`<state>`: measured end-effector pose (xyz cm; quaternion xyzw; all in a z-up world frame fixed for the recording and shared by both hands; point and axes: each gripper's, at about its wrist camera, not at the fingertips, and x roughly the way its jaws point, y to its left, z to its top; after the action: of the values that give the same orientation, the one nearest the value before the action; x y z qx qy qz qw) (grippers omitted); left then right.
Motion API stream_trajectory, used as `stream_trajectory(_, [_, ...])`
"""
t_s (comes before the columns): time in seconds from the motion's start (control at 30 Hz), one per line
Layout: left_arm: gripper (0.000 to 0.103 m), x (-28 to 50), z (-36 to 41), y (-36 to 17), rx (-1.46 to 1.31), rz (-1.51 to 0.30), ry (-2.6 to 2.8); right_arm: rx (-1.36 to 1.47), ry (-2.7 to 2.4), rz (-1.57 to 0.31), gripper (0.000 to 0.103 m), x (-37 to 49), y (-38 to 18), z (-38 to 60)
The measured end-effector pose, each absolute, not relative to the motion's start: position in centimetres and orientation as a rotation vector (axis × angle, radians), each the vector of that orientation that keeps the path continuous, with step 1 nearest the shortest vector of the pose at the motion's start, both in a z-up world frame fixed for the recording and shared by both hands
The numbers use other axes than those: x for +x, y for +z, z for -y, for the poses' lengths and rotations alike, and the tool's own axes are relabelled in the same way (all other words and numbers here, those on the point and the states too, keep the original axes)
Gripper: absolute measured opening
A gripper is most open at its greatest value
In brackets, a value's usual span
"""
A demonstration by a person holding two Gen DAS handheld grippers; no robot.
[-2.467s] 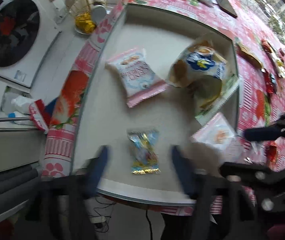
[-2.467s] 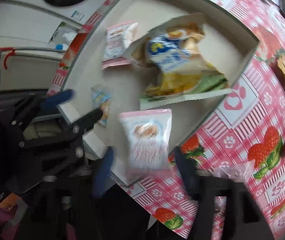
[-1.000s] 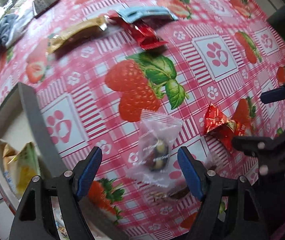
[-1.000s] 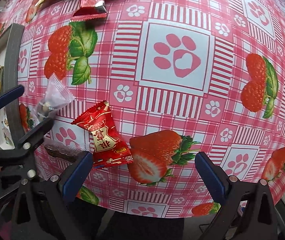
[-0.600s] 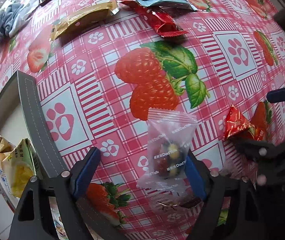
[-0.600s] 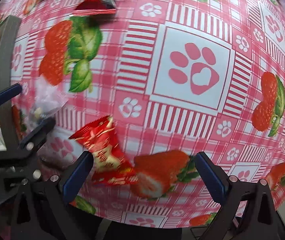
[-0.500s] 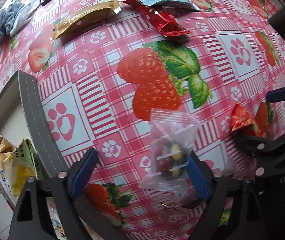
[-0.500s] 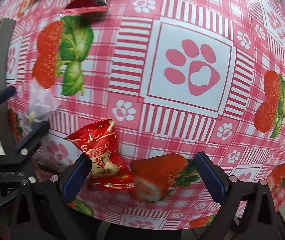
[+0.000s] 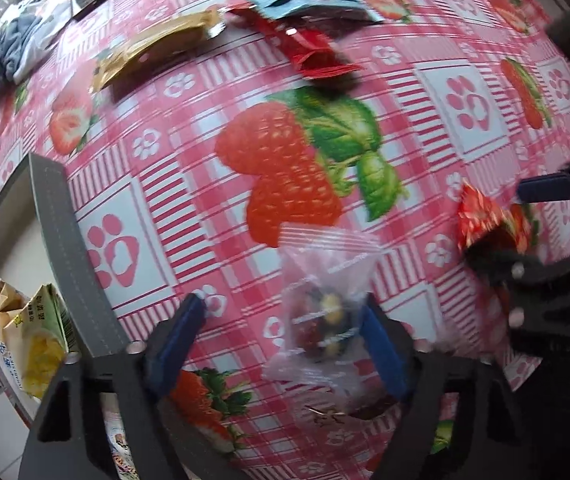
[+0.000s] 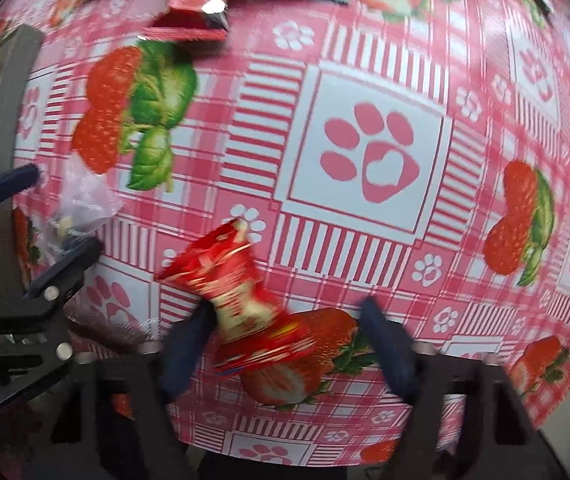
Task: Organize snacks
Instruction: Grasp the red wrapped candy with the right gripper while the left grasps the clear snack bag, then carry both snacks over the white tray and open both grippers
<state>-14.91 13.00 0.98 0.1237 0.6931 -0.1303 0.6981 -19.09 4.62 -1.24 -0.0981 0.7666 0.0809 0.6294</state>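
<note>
Both grippers have just been closing; the left gripper point(image 9: 281, 330) straddles the clear nut-mix packet point(image 9: 325, 320), touched by one pad only, not yet clamped; the right gripper point(image 10: 285, 332) likewise has the red candy packet point(image 10: 241, 300) between unclenched pads; pickups appear imminent. Both packets lie on the strawberry-print tablecloth point(image 10: 365, 160); the grey-rimmed box point(image 9: 57, 240), already holding snacks, sits left.

Clear packet point(image 9: 327, 312), blurred red packet point(image 10: 245, 300)

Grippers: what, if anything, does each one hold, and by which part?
Neither yet. The left gripper straddles the clear packet; the right gripper straddles the red packet. Both have just been closing.
</note>
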Motion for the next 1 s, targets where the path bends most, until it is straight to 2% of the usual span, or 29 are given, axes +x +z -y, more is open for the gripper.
stream_trajectory(0.03, [0.068,-15.0,-12.7,1.1,0.278,-1.544,-0.297,-0.232,0.198,-1.744,0.043,-18.9,-0.8,-5.0])
stream_trajectory(0.1, [0.057,-15.1,-12.3,1.3,0.28,-1.539,-0.307,-0.221,0.23,-1.743,0.043,-19.1,-0.6,-5.5])
stream_trajectory(0.17, [0.032,-15.1,-12.1,1.7,0.275,-1.53,-0.313,-0.217,0.248,-1.736,0.043,-19.2,-0.5,-5.8])
stream_trajectory(0.6, [0.032,-15.7,-16.2,5.3,0.06,-1.48,-0.265,-0.064,0.335,-1.701,0.043,-18.3,3.6,-5.8])
stream_trajectory(1.0, [0.032,-18.0,-22.7,8.5,-0.061,-1.386,-0.134,-0.152,0.424,-1.668,0.043,-15.5,6.2,-12.5])
